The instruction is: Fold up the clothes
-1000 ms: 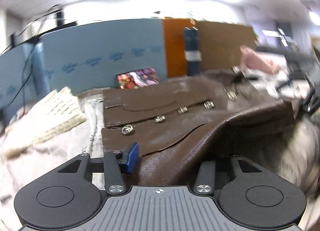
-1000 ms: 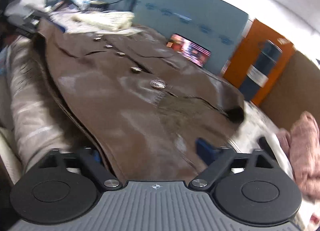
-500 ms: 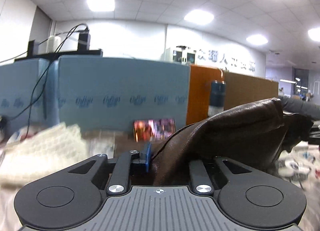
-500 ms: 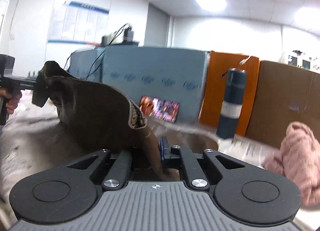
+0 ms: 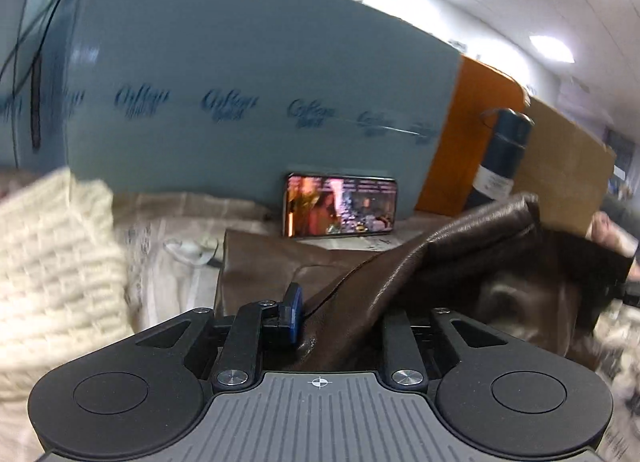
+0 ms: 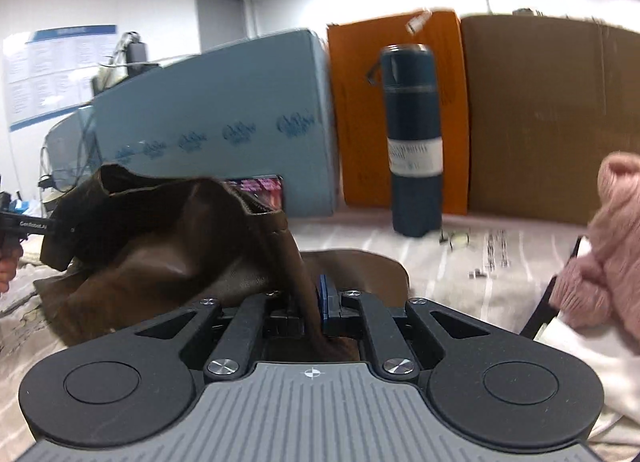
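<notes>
A brown leather jacket (image 5: 460,258) lies on the cloth-covered table, and its near part is lifted and bunched in the air. My left gripper (image 5: 338,314) has a thick fold of the leather between its jaws, which are opening slightly; the blue pad (image 5: 294,310) still touches it. My right gripper (image 6: 310,302) is shut on a thin edge of the jacket (image 6: 160,246). The raised leather sags between the two grippers over the flat lower layer (image 6: 360,266). In the right wrist view the left gripper's black body (image 6: 28,225) shows at the far left.
A cream knitted sweater (image 5: 48,262) lies to the left. A lit phone (image 5: 340,205) leans on the blue partition (image 5: 240,101). A dark blue flask (image 6: 414,141) stands before orange and cardboard panels. A pink knit (image 6: 600,242) lies at the right, glasses (image 6: 456,238) near the flask.
Both grippers went from open around the flat jacket's edge to closed on it. They lifted the leather off the table and carried it toward the partition, rolling as they moved.
</notes>
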Available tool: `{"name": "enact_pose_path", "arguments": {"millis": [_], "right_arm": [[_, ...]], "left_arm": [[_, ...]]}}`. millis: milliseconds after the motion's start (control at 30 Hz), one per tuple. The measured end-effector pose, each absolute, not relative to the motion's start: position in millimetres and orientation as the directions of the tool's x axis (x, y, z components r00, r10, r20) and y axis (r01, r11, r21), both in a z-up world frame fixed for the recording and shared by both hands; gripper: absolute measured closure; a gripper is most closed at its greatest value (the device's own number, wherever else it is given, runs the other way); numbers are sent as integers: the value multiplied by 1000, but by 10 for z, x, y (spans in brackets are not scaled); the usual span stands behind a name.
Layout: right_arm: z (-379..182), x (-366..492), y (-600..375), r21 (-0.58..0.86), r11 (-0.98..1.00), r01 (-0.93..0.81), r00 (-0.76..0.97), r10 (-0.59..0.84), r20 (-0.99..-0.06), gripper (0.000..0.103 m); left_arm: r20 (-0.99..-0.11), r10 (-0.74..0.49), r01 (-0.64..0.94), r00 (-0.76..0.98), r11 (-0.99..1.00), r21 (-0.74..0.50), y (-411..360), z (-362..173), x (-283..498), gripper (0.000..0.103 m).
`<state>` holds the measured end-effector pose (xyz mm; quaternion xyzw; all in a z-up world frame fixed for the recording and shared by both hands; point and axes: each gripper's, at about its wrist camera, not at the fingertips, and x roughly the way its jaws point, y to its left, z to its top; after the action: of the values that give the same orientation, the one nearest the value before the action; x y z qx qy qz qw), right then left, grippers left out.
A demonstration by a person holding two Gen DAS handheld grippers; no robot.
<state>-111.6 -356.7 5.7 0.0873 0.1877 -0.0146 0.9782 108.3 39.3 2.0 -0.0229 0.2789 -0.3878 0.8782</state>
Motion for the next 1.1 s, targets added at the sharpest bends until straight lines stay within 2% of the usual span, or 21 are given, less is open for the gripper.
{"name": "enact_pose_path", "arguments": {"millis": [100,167,300,367,433,533,733,867,933,967,1000,1033,1067,1100], "right_arm": [[9,-1055,-3643,227,971,73,924,20,-382,93],[-23,-1042,-3701,284,955,85,927,28,-373,89],[-81,-1043,-3782,371,923,100,930,46,-364,85],[-93,-1055,-3796,389,915,106,933,43,-357,82],[-96,-1075,-3820,409,905,112,939,38,-341,66],[-89,-1107,-3861,452,886,104,947,50,-317,55],[-111,-1086,-3883,469,876,113,947,48,-318,42],[-142,-1092,-3925,490,862,129,949,36,-313,41],[-150,-1105,-3932,496,857,140,952,21,-305,45],[-147,-1120,-3934,494,855,154,954,2,-301,49],[-144,-1135,-3937,493,853,169,955,-18,-297,60],[-142,-1154,-3944,492,851,184,956,-38,-292,70],[-142,-1172,-3959,493,847,197,956,-54,-288,77],[-146,-1183,-3979,498,843,204,956,-63,-285,85]], "left_arm": [[-474,-724,632,501,680,-371,481,-68,1250,73],[-471,-736,611,485,671,-420,525,-119,1328,55],[-451,-763,587,464,645,-489,610,-186,1407,46],[-424,-785,576,451,619,-533,673,-218,1441,34],[-386,-806,562,448,590,-580,743,-244,1473,26],[-312,-840,535,445,528,-659,861,-258,1523,12],[-351,-835,544,424,545,-638,795,-295,1547,10],[-379,-809,558,449,585,-588,743,-312,1517,10],[-394,-780,555,485,623,-551,720,-300,1486,12],[-403,-762,554,506,646,-526,708,-290,1465,21],[-418,-739,552,529,673,-491,686,-279,1448,29],[-431,-714,550,551,700,-456,665,-268,1431,59],[-448,-691,543,567,722,-427,654,-258,1429,83],[-462,-669,537,582,743,-401,643,-248,1428,88]]}}
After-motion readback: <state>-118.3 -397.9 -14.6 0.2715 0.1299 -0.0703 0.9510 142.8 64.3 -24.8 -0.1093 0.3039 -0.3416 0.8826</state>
